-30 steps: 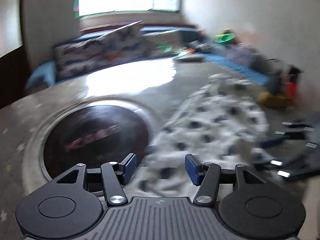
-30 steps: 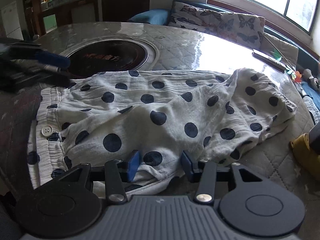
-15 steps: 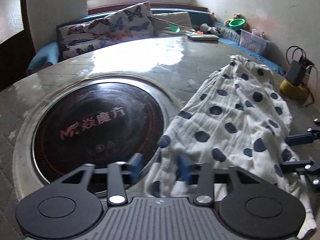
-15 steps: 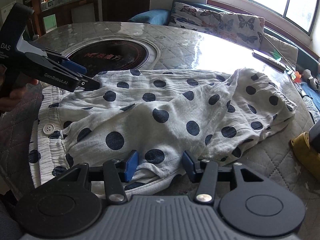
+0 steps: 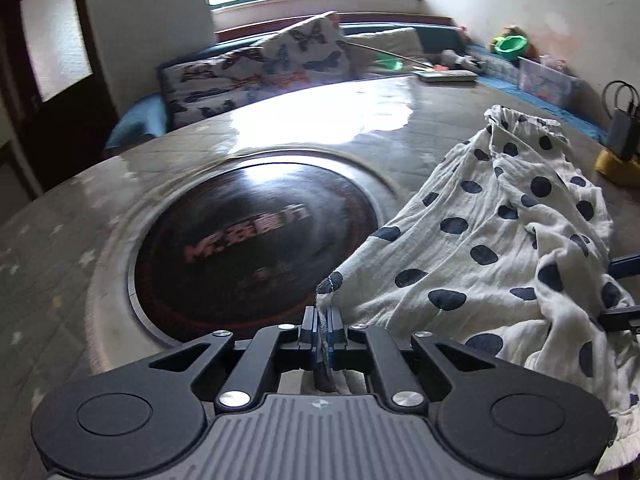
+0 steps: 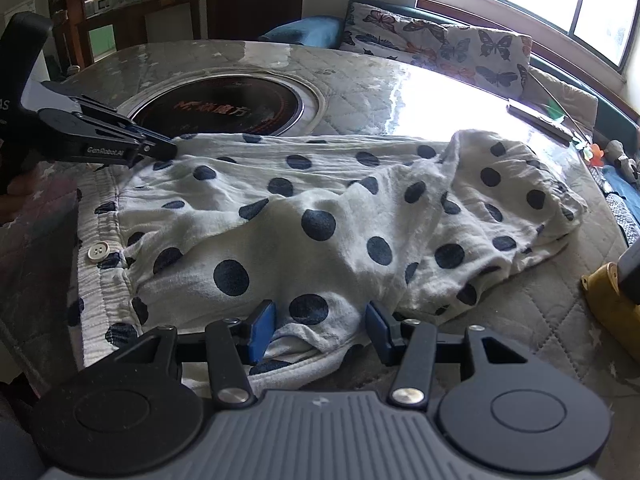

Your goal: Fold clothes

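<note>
Half a second back the left gripper had its jaws apart at the waistband corner; now they're clamped tight on that edge of the polka-dot pants, just beside the round black hotplate. So one corner's secured. Closest to us, the right gripper sits spread wide over the near hem, nothing pinched yet. Past the hotplate's far side, the pants lie rumpled across the quilted table. My guess: right side grabs next, then the fold.
</note>
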Demonstrator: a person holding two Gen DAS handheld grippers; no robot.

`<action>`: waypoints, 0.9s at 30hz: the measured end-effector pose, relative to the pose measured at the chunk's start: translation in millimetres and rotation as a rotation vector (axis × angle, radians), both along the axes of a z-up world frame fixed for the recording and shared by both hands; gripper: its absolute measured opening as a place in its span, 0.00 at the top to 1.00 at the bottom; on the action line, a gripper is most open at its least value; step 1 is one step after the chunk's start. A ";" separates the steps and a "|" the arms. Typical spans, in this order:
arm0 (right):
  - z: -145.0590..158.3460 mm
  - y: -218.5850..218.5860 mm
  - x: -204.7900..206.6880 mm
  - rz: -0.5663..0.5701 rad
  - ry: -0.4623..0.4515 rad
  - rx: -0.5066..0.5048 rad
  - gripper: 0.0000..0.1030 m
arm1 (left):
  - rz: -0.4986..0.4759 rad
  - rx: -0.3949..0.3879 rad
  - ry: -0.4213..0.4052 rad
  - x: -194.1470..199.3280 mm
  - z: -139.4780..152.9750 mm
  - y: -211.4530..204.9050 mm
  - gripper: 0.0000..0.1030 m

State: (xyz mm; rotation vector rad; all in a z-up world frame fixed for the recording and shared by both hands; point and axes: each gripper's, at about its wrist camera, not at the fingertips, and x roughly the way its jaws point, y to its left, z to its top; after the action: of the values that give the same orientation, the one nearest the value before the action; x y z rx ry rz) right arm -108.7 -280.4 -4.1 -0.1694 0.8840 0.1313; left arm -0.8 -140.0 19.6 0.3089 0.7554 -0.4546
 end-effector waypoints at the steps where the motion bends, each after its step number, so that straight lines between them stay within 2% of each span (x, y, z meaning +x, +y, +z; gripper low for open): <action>1: -0.1 0.6 0.1 0.002 0.001 -0.001 0.50 | 0.017 0.003 -0.001 -2.1 -0.3 3.1 0.95; 3: -0.2 1.6 0.3 0.007 0.004 -0.003 0.45 | 0.042 0.009 -0.004 -6.2 -0.8 8.2 0.95; 11: 4.9 1.5 5.8 0.007 -0.011 0.014 0.45 | 0.051 0.013 -0.005 -15.7 -0.2 14.9 0.95; 27: 15.9 -50.0 30.4 -0.108 -0.070 0.059 0.44 | 0.071 0.006 0.002 -27.8 0.0 25.3 0.95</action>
State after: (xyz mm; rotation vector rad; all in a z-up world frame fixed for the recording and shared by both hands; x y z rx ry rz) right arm -78.3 -330.4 11.7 -0.0703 0.8167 0.0508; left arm -28.6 -114.6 19.6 0.2866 0.7675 -0.3852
